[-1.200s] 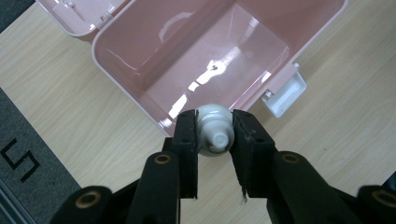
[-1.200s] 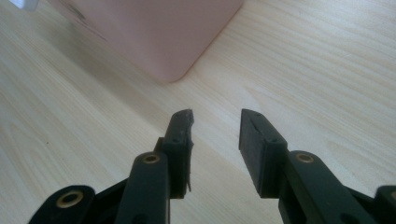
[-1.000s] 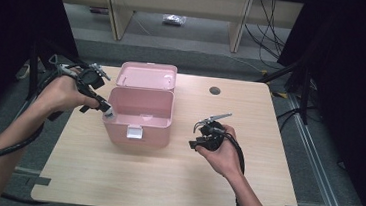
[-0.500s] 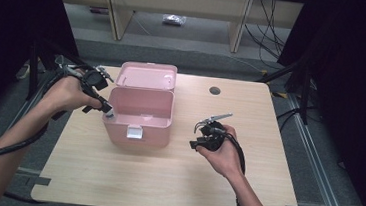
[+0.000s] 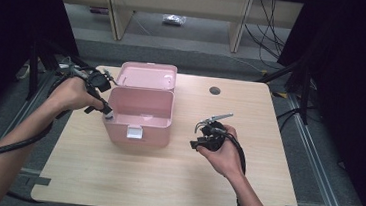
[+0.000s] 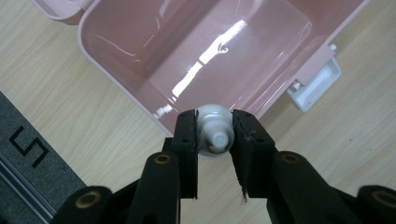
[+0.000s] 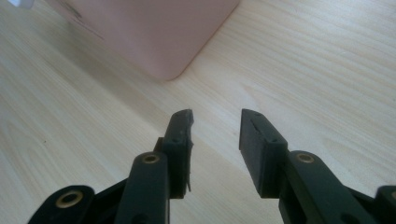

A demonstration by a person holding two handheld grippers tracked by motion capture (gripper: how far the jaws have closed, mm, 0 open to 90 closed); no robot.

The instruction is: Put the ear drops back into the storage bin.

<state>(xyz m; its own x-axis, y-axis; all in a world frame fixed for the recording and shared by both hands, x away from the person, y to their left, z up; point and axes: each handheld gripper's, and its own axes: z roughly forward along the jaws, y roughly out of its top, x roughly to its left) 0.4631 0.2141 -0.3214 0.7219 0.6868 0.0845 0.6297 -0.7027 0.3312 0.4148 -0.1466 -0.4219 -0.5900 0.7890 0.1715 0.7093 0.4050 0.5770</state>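
On the table [image 5: 164,176], one pink box [image 5: 139,122] — left gripper [image 6: 214,135] clamps one white bottle [image 6: 215,128], right gripper [image 7: 215,128] gapes empty.

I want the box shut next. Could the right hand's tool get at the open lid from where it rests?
Probably yes. The right tool sits open and empty on the table, with bare wood between it and the pink box. The lid lies back behind the box, so it must go round or over it.
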